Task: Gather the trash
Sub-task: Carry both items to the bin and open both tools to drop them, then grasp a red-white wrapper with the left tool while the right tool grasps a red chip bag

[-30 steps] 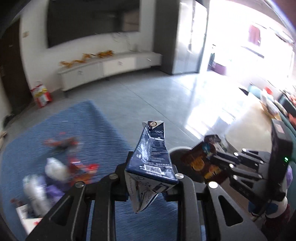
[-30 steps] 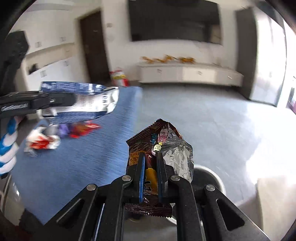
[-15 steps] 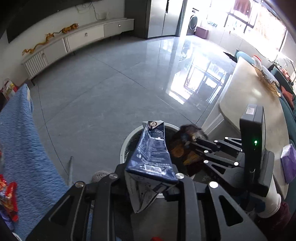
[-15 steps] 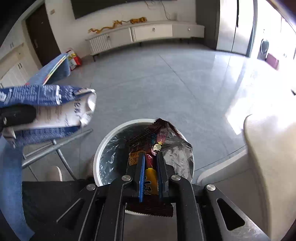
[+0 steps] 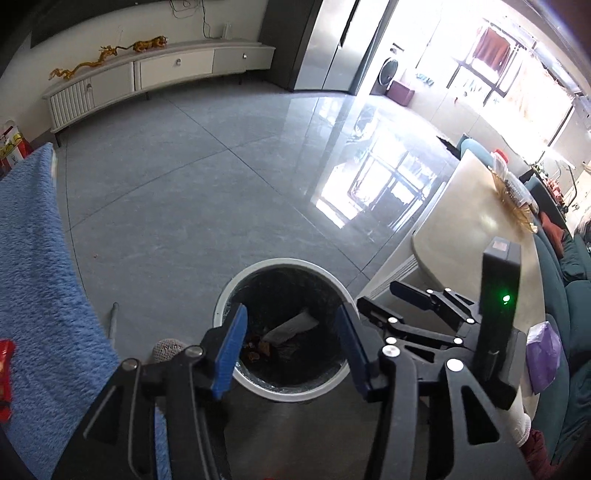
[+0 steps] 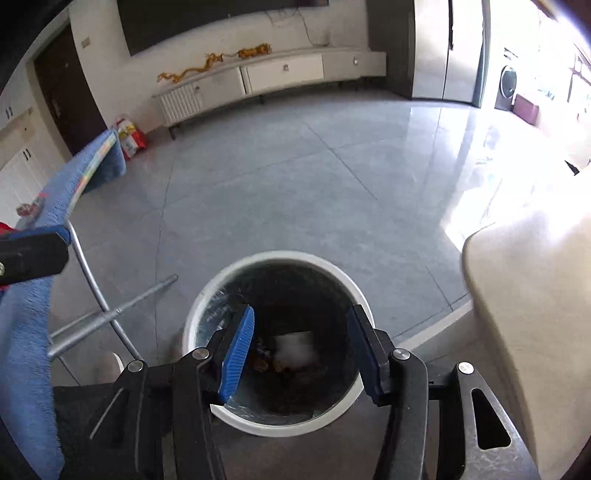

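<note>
grey floor (image 5: 184, 192), both tools now empty, carton (image 5: 291, 326) binned

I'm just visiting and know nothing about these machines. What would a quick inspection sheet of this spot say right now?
Surface: grey tiled floor, glossy with window glare.
Job's things: white trash bin with a dark liner; pale carton and brownish wrappers lie inside.
Clutter: red wrapper on the blue cloth.
Tools: left tool and right tool both open, empty, above the bin.
Cables: wires hanging on the wall above the white cabinet.
Surroundings: beige table, folding metal legs, red bag.
</note>
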Tool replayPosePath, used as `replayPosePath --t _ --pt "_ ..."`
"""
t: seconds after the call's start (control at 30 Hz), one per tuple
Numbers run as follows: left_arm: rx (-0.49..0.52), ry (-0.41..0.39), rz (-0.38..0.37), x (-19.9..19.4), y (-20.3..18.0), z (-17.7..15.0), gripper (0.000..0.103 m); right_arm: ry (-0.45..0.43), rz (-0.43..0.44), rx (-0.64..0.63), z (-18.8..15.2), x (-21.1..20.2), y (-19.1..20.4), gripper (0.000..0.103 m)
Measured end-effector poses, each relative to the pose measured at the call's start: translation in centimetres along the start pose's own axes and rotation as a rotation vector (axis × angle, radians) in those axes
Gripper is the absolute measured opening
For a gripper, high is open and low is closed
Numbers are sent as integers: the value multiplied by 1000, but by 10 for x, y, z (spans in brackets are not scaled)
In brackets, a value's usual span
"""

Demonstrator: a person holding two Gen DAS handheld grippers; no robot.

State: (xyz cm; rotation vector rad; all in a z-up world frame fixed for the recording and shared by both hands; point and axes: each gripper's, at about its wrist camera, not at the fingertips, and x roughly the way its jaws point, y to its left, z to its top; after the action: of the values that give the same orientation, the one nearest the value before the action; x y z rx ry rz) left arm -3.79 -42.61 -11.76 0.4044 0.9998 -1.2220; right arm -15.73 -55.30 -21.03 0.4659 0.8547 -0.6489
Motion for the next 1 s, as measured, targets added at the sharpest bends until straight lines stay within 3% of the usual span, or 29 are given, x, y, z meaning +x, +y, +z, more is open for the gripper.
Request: replayPosePath --t 0.3,0.53,0.8,1.0 --pt "-28 -149 94 -95 40 -26 49 -157 117 -117 31 -76 73 52" --pt "-128 -261 237 -184 109 -83 59 -226 240 -229 43 -114 148 52" --pt "-319 -316 426 -261 201 -154 60 -236 322 -346 38 -129 219 52" --pt "-461 -299 450 -280 248 -204 60 -199 383 -431 31 -121 263 53"
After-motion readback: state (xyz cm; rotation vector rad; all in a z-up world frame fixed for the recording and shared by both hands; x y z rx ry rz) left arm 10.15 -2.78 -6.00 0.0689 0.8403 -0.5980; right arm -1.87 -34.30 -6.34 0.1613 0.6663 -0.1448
